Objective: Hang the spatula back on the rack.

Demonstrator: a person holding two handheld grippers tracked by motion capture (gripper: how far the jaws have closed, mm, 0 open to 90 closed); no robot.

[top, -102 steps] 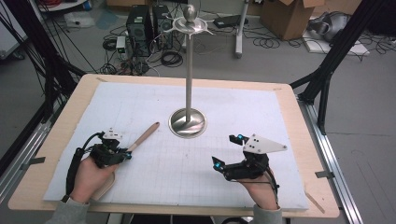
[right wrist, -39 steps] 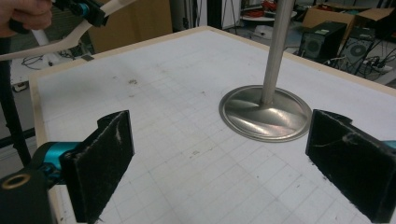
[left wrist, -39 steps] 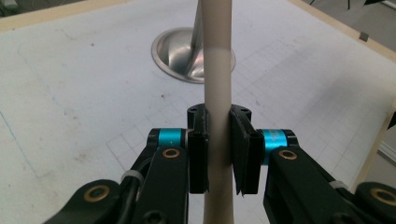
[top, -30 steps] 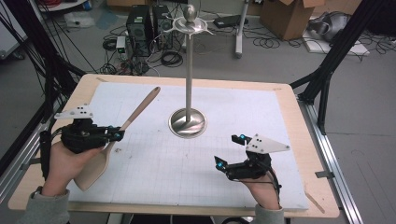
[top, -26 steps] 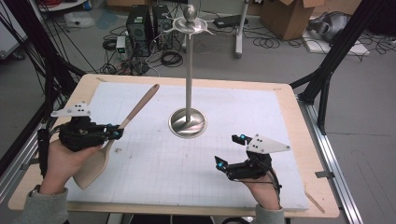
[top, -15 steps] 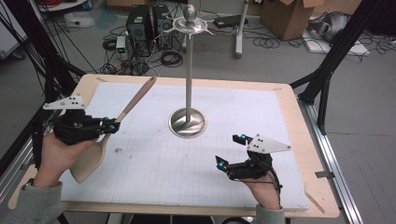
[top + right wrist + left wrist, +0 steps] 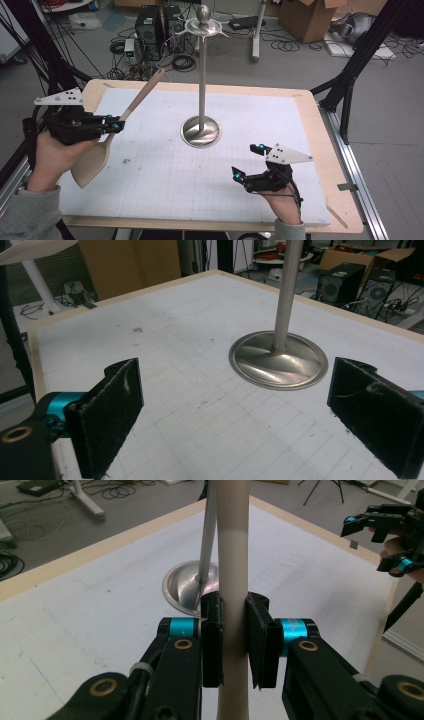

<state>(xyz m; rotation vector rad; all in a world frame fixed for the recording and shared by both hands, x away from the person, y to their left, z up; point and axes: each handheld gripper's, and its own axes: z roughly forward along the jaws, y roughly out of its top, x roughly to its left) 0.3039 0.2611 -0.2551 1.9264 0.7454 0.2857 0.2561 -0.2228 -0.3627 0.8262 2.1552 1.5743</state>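
Note:
A wooden spatula point(image 7: 131, 108) hangs in the air at the table's left, handle up and away, broad blade point(image 7: 91, 161) low by the person's hand. My left gripper point(image 7: 114, 125) is shut on its handle point(image 7: 233, 580), which runs up between the pads point(image 7: 212, 637). A metal stand point(image 7: 201, 132) with a round base, tall pole and hooked top point(image 7: 203, 25) rises at the table's middle. My right gripper point(image 7: 248, 161) rests low at the front right, open, with nothing between its pads point(image 7: 107, 410); the stand's base point(image 7: 278, 360) lies ahead of it.
A white gridded mat point(image 7: 165, 170) covers the wooden table point(image 7: 330, 155). Black frame posts point(image 7: 360, 55) stand at the right and left corners. Computers, cables and cardboard boxes point(image 7: 310, 20) sit on the floor behind the table.
The left hand picked the spatula up off the mat and has kept lifting it, moving left. The handle now points higher. The right gripper stayed where it was.

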